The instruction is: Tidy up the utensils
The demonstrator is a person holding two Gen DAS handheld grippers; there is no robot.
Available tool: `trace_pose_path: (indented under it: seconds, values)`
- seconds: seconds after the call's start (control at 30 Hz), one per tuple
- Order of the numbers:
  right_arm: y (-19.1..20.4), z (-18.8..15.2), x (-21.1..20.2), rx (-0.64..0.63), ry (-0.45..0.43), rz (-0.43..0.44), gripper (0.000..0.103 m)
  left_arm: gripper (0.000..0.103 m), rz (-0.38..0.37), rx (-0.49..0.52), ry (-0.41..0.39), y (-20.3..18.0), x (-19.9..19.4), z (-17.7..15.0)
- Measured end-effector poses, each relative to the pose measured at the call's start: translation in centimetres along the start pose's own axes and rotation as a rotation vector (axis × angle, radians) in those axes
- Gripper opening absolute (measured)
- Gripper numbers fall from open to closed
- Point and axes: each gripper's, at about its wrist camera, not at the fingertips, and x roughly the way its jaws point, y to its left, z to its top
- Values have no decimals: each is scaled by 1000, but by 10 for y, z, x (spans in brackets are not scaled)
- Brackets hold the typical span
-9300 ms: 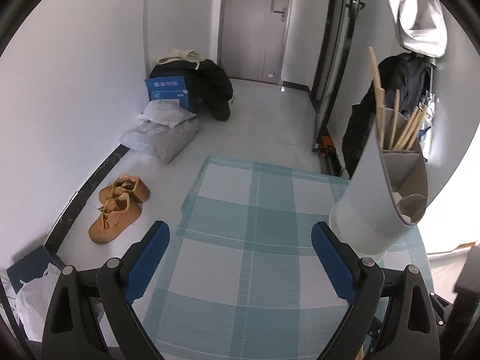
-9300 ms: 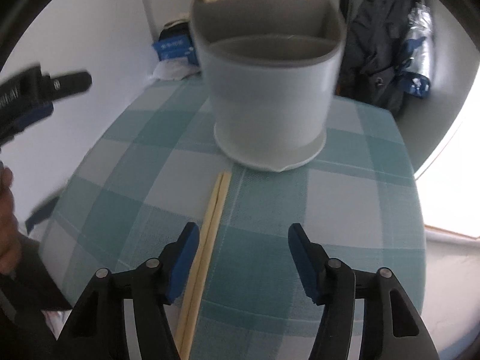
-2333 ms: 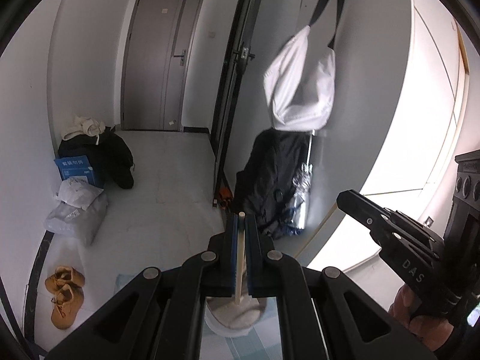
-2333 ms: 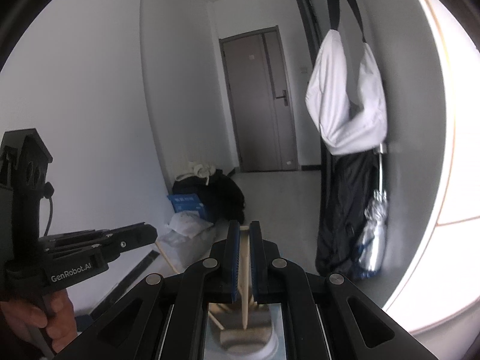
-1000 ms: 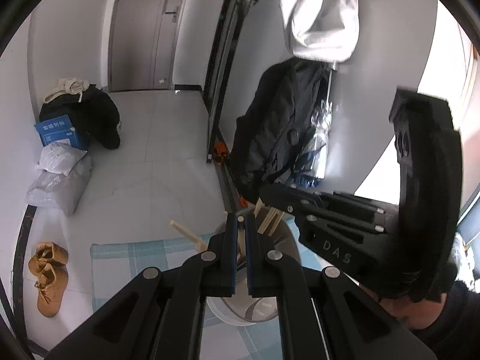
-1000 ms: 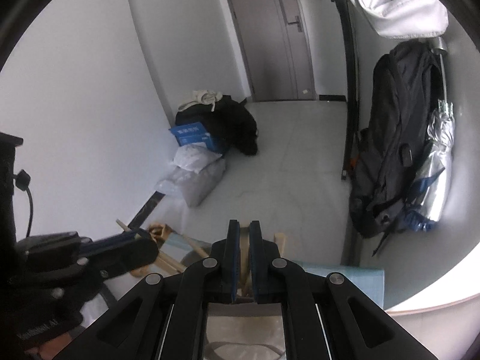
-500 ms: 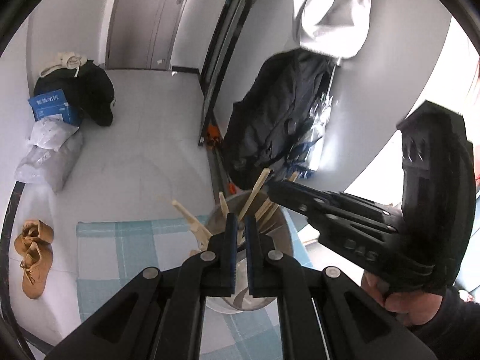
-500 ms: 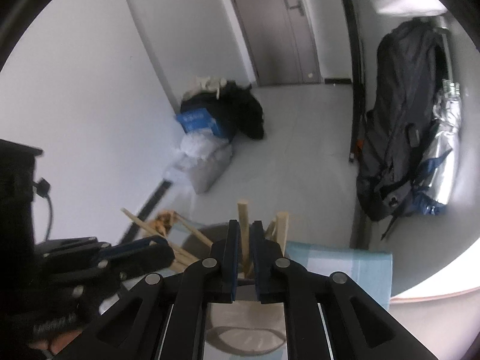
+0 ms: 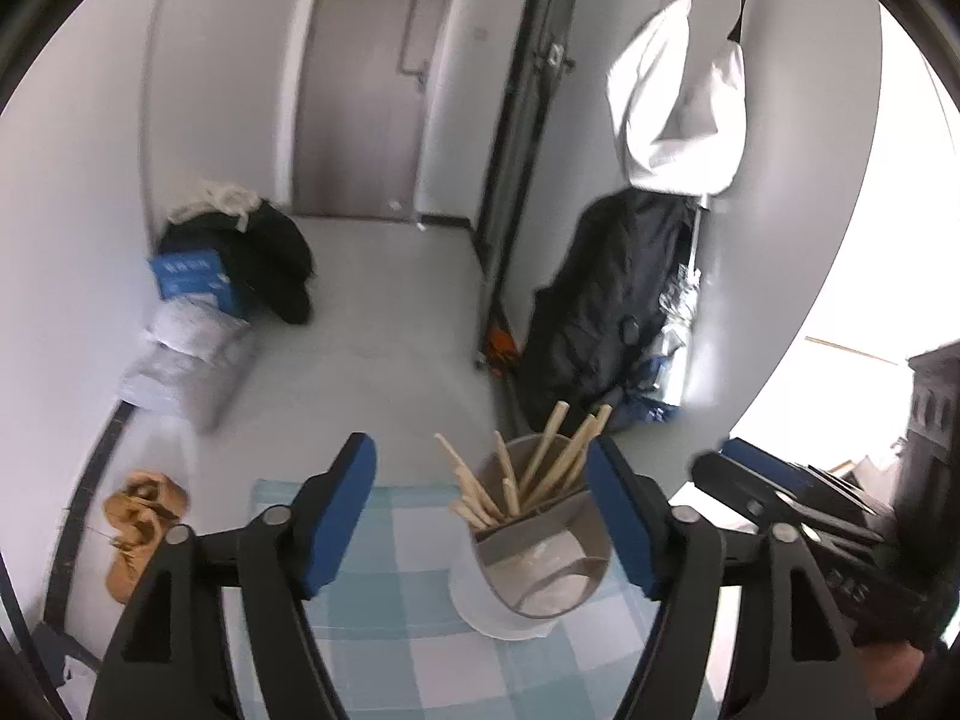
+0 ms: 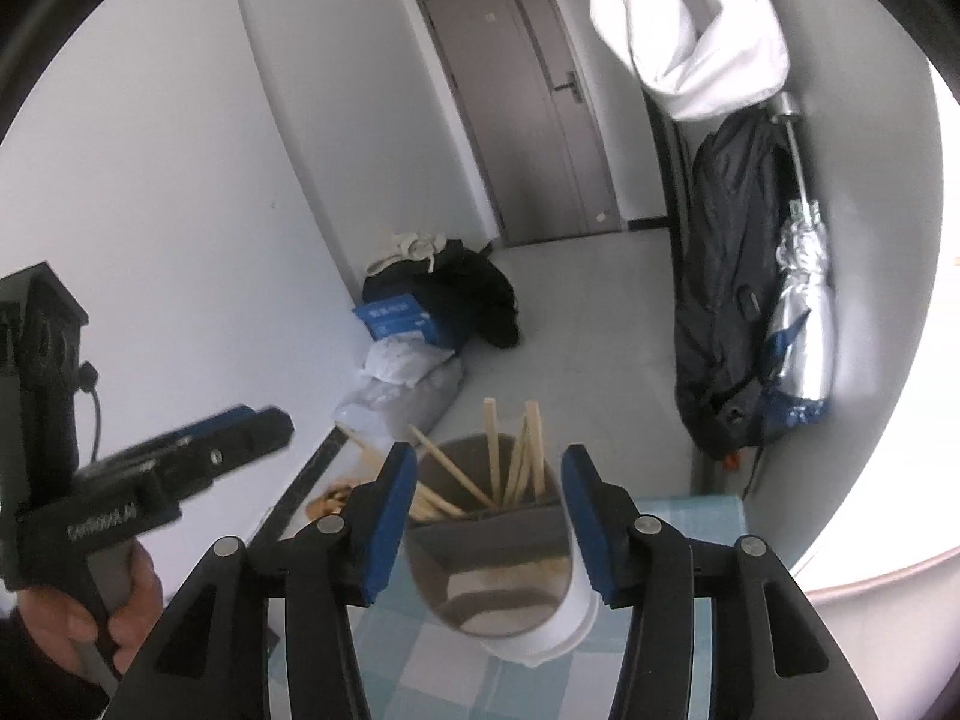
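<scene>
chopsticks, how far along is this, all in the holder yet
Done: the chopsticks stand in the holder, in its far compartment. In hand: nothing; the left tool and right tool have just been opening and both are empty. Left: no loose chopsticks show on the checked cloth, so little seems to remain.

Daylight is pouring in from the right in both views and blowing that whole side out to pure white, while the white walls (image 10: 180, 180) are staying soft and evenly lit. The fisheye is bending the door (image 9: 366, 78) and walls, with black vignetting at the corners. The other gripper (image 10: 180, 468) is smearing with motion blur.
</scene>
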Motion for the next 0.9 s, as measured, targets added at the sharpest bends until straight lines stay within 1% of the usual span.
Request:
trace_pose_path:
  seconds: [0.03, 0.07, 0.1, 0.13, 0.23, 0.27, 0.33, 0.37, 0.43, 0.53, 0.6, 0.73, 0.83, 0.9]
  values:
    - [2, -3, -8, -8, -26, -9, 53, 78, 15, -5, -13, 1, -2, -1]
    - [3, -6, -12, -12, -42, -18, 58, 82, 33, -9, -29, 1, -6, -2]
    - [3, -9, -20, -15, -64, -29, 61, 84, 50, -12, -41, 0, -8, -3]
    - [5, -12, -26, -19, -83, -37, 67, 85, 69, -13, -57, 0, -12, -4]
    - [8, -20, -41, -36, -135, -53, 72, 93, 114, -2, -103, -1, -21, -7]
    - [10, -22, -45, -44, -150, -50, 76, 97, 129, 2, -116, -1, -23, -8]
    - [13, -28, -53, -63, -184, -72, 84, 100, 149, 3, -137, -1, -26, -10]
    - [15, -31, -56, -72, -194, -81, 85, 102, 149, 2, -145, -1, -28, -12]
    - [16, -38, -59, -85, -211, -95, 85, 102, 158, 3, -156, -1, -29, -16]
    - [15, -47, -63, -73, -222, -104, 85, 102, 165, 25, -167, -3, -30, -26]
    - [14, -55, -65, -63, -228, -116, 87, 102, 181, 43, -179, -5, -32, -30]
    - [15, -67, -61, -82, -224, -173, 91, 102, 198, 22, -218, -2, -37, -39]
    - [16, -74, -62, -90, -229, -195, 91, 102, 201, 14, -210, -1, -34, -44]
    - [15, -77, -63, -86, -229, -195, 91, 102, 199, 18, -217, 0, -32, -50]
